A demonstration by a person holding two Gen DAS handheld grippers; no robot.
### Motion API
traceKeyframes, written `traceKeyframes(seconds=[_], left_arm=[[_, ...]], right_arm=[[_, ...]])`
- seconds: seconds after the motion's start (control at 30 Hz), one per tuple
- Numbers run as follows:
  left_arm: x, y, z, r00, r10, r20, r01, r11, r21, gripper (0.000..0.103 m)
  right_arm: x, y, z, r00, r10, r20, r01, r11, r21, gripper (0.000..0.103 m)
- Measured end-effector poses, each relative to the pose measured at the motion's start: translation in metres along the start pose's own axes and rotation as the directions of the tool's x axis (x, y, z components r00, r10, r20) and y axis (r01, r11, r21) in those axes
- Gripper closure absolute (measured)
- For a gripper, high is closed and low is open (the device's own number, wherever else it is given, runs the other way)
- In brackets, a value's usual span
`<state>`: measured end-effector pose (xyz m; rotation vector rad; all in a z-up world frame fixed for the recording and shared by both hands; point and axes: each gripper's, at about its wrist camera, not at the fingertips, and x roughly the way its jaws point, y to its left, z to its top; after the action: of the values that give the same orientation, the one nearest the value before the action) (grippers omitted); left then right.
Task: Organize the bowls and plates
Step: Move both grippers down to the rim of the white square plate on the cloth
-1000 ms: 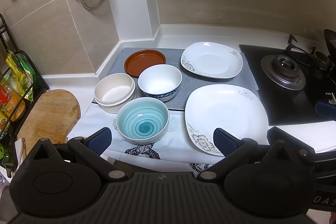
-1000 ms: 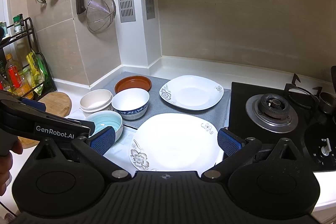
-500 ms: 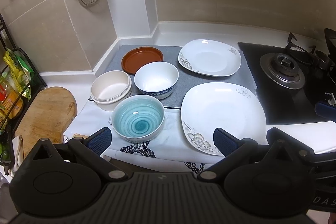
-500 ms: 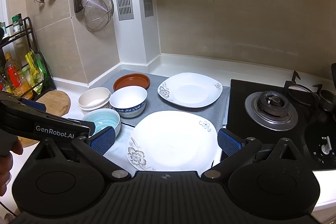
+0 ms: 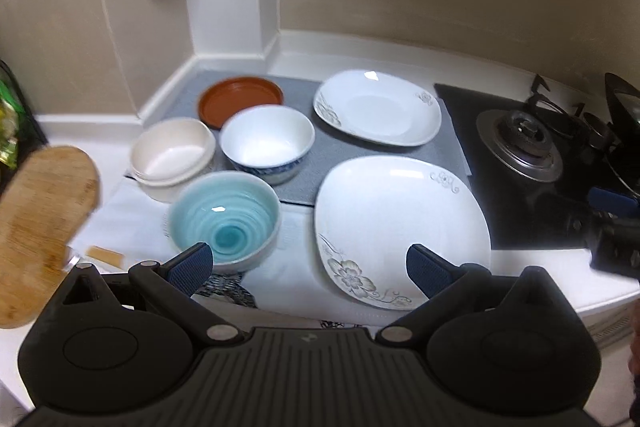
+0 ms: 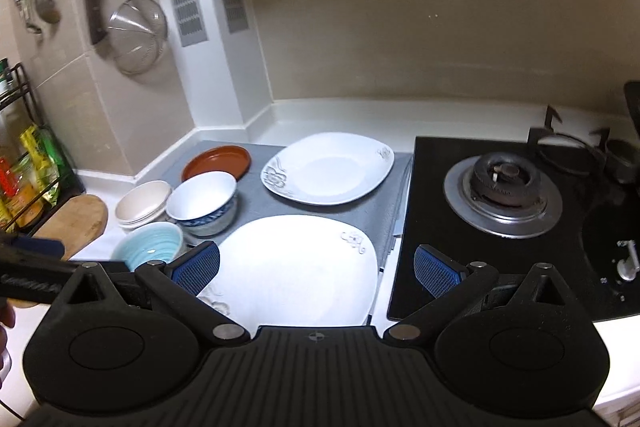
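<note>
On the counter beside the stove (image 6: 504,187), 2 white plates (image 5: 400,211) and 4 bowls (image 5: 224,215) sit near each other. Above them, left gripper (image 5: 308,267) and right gripper (image 6: 316,269) hang spread wide, holding nothing.

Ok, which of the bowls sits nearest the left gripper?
The light blue swirl bowl, just ahead of the left gripper. The blue-patterned white bowl and the cream bowls sit further back.
</note>
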<state>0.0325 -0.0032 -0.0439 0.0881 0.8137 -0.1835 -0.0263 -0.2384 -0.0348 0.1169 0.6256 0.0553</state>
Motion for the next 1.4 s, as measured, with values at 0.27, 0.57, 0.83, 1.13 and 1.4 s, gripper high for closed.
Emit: traceKeyframes(seconds=[0.27, 0.57, 0.83, 1.13, 1.4], left_arm=[[0.062, 0.007, 0.009, 0.976, -0.216, -0.032, 0.218, 0.971, 0.100, 0.000], [0.115, -0.008, 0.000, 0.913, -0.347, -0.216, 0.381, 0.913, 0.143, 0.000], [0.146, -0.015, 0.006, 0.901, -0.290, -0.322, 0.320, 0.946, 0.045, 0.000], [0.161, -0.012, 0.010, 0.897, -0.293, -0.331, 0.311, 0.950, 0.003, 0.000], [0.172, -0.022, 0.022, 0.895, -0.263, -0.361, 0.290, 0.957, 0.021, 0.000]], right_arm=[[0.061, -0.004, 0.017, 0.999, 0.007, -0.040, -0.009, 0.999, -0.046, 0.000], [0.133, -0.026, 0.030, 0.986, 0.088, -0.144, -0.082, 0.996, 0.047, 0.001], [0.187, -0.039, 0.030, 0.939, 0.220, -0.263, -0.215, 0.976, 0.048, 0.016], [0.206, -0.057, 0.008, 0.905, 0.236, -0.353, -0.217, 0.972, 0.095, 0.022], [0.185, -0.063, -0.019, 0.882, 0.302, -0.361, -0.236, 0.948, 0.214, 0.022]])
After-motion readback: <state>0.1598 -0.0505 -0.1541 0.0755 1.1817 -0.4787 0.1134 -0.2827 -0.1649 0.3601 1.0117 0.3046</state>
